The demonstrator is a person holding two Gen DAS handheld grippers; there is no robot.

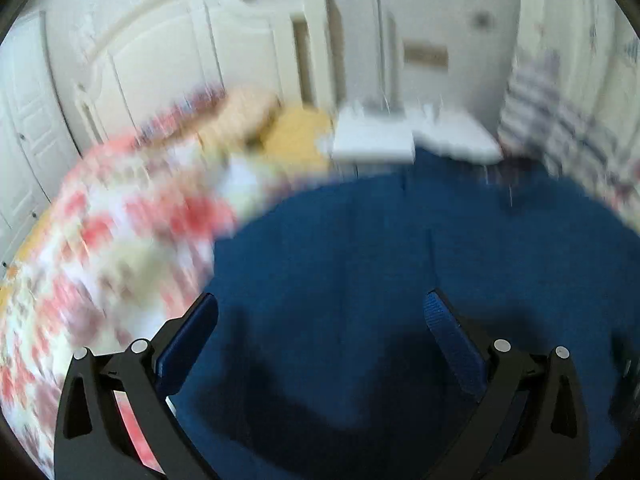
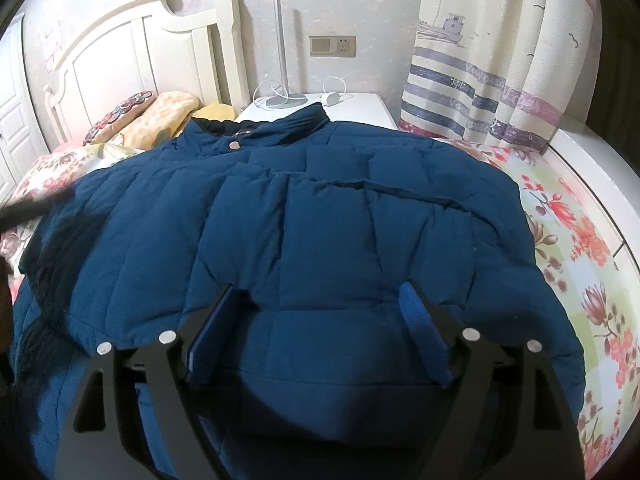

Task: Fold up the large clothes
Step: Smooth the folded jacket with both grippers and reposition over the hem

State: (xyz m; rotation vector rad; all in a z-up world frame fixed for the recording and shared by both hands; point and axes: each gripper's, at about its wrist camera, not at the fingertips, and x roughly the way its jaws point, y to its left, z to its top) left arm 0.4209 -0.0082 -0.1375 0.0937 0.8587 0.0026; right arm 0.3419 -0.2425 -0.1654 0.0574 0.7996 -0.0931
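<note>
The blue padded jacket (image 2: 304, 220) is lying spread across the floral bedspread (image 2: 568, 248), both the left gripper (image 1: 320, 340) and the right gripper (image 2: 320, 328) are hovering apart and empty, so each wants a deep bite of hem before folding.

both wrist cameras look forward and steeply down along their black fingers, close above the quilted blue padded jacket (image 2: 320, 232) spread on the floral bedsheet (image 2: 580, 264). the left view is motion-blurred. both share the jacket, white bedside table (image 1: 372, 144) and striped curtain (image 2: 480, 92).
</note>
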